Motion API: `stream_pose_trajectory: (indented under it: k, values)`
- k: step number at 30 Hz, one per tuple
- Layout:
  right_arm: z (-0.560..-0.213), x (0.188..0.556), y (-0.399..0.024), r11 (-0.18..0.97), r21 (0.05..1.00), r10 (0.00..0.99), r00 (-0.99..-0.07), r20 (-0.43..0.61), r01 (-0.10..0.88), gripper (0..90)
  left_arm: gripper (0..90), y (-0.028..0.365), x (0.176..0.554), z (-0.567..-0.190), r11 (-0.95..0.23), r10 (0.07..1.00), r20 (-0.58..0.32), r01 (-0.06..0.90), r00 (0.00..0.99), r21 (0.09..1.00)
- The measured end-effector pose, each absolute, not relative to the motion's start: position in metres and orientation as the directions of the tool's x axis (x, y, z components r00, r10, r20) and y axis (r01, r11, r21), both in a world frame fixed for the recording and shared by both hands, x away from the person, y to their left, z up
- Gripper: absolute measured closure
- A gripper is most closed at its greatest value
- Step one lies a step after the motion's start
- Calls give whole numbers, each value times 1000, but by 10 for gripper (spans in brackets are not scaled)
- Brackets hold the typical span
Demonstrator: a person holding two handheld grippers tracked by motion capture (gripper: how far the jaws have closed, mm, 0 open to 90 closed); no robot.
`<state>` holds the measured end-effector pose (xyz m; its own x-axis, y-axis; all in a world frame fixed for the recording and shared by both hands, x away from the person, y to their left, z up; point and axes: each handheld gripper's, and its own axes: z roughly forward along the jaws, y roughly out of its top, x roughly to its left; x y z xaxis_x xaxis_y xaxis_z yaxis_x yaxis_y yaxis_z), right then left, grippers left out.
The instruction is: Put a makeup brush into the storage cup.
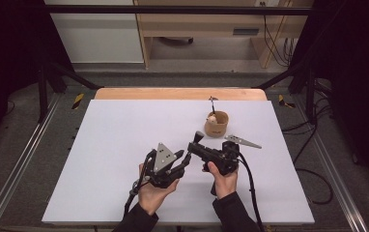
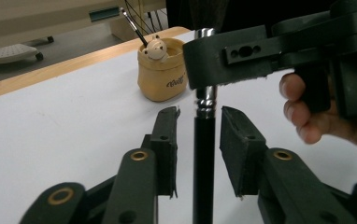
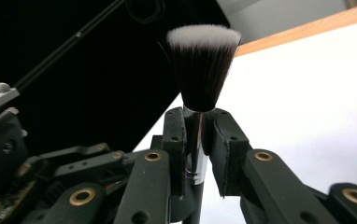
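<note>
Above the white desk (image 1: 124, 145), the left gripper (image 2: 200, 121) had its jaws spread either side of the makeup brush's (image 3: 203, 70) black handle without pressing it, the right gripper (image 3: 197, 122) pinched the brush's silver ferrule, and a tan cup (image 1: 217, 123) stood beyond.

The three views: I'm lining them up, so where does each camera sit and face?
High view: above the near edge, looking down the table; both forearms show.
Left gripper view: on the left claw, facing the cup; its pads flank the brush.
Right gripper view: on the right claw, clamping that brush's ferrule.
Shared: the brush.
</note>
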<state>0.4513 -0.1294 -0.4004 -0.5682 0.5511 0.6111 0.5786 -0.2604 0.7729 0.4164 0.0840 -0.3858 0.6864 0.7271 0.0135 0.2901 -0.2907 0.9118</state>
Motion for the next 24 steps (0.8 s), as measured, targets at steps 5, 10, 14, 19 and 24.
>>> stream_pose_trajectory:
  k: [5, 10, 14, 19, 24]
  values:
    - [-399, 451, -136, -248, 808, 593, -576, 563, 535, 772, 524, 91, 420, -379, -288, 679, 4, 262, 734, 921]
    - [-396, 450, -143, -233, 831, 623, -578, 526, 505, 772, 393, 100, 422, -372, -287, 658, 12, 236, 752, 929]
    - [-395, 450, -145, -223, 843, 635, -583, 507, 490, 772, 326, 109, 423, -368, -300, 655, 30, 224, 755, 927]
    - [-393, 451, -147, -189, 861, 658, -590, 468, 472, 772, 266, 121, 425, -366, -278, 647, 6, 228, 762, 933]
    - [-391, 451, -150, -161, 882, 678, -600, 425, 443, 772, 230, 138, 426, -369, -284, 643, 14, 222, 766, 933]
